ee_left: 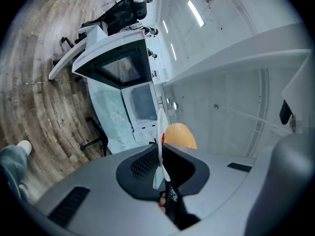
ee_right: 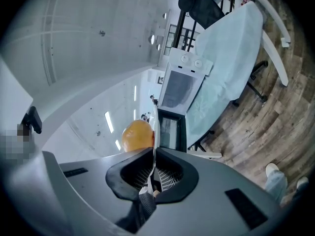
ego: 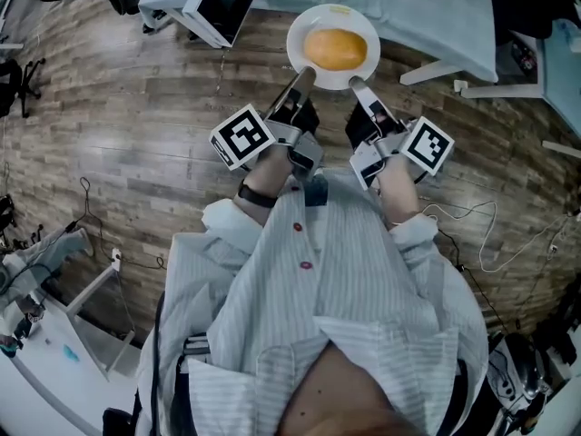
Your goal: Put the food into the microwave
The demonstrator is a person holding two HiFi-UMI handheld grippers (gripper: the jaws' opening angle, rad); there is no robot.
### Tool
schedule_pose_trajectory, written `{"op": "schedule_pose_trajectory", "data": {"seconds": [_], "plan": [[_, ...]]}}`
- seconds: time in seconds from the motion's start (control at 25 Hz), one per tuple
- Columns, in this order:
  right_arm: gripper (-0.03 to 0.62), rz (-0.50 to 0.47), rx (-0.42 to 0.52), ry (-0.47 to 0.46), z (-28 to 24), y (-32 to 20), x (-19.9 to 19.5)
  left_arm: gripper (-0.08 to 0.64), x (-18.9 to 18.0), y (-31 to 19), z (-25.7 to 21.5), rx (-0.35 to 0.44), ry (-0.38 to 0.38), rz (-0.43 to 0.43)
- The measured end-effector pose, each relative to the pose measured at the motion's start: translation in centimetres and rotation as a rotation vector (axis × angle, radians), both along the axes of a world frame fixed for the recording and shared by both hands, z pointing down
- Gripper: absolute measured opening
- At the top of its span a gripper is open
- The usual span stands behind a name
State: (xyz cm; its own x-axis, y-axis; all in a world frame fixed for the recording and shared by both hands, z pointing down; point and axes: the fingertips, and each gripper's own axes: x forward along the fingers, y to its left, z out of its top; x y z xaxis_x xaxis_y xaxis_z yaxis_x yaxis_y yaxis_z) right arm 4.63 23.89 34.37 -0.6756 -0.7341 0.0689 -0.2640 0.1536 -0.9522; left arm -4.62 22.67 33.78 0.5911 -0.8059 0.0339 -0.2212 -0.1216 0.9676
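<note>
No text, brand, number or sign is legible in any view. The only printed patterns are black-and-white square markers on the left cube (ego: 243, 137) and the right cube (ego: 428, 144).

The plate (ego: 298, 42) looks smooth and glossy, the tablecloth (ego: 427, 7) matt cloth, the floor (ego: 127, 116) grained wood.

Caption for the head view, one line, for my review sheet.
Left tool and right tool each clamp the near rim of a white plate carrying orange food, microwave ahead.
</note>
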Motion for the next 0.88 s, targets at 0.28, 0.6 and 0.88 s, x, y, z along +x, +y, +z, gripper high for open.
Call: {"op": "schedule_pose_trajectory", "data": {"seconds": [0.28, 0.6, 0.88], "plan": [[0.038, 0.061, -0.015, -0.002, 0.6, -7.1, -2.3, 0.028, -2.2, -7.7, 0.4, -0.001, 0.007, 0.059], [0.040, 0.128, -0.029, -0.014, 1.2, -10.8, -3.6, 0.027, -3.6, -12.0, 0.5, 0.007, -0.009, 0.104], [0.040, 0.161, -0.045, -0.014, 2.2, -13.0, -4.3, 0.027, -4.2, -14.2, 1.8, -0.015, -0.015, 0.123]]}}
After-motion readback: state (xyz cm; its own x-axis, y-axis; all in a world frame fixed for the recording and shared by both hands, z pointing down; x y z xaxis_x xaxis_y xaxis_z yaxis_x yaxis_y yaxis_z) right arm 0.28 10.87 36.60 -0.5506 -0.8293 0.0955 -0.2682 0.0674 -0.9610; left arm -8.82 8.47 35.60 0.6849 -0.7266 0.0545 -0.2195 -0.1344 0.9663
